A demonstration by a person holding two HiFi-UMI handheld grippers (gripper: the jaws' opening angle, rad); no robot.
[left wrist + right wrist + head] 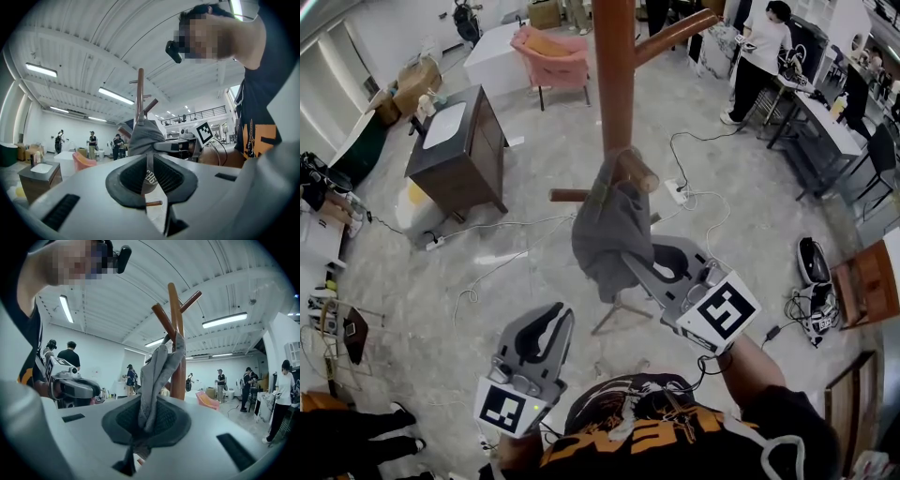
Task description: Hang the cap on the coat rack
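On a low peg (pixel 637 172) of the coat rack (pixel 615 75) hangs the grey cap (pixel 605 234). It is draped over the end of the peg, and most of it hangs down beside the brown pole.

The right tool (pixel 649 265) is squeezed tight on the bottom part of the cap. From the right gripper view you can see a fold of grey cloth (pixel 157 380) pinched between its two dark pads, with the pole just behind it. The left tool (pixel 551 323) is low and off to the side, well away from the cap. Its two halves are pressed together and it holds nothing.

I think the job is almost done, but some things could go wrong.

The cap seems to sit only on the tip of the peg. If the right tool pulls down or back toward the person while it is pinching, the cloth could slide off the end and drop to the floor (pixel 534 244).

If the tool opens but the cloth sticks to the pads, the cap could come away with it.

A hard tug could also make the coat rack wobble, as it looks tall and thin.

So the tool should open gently first, then move back slowly.
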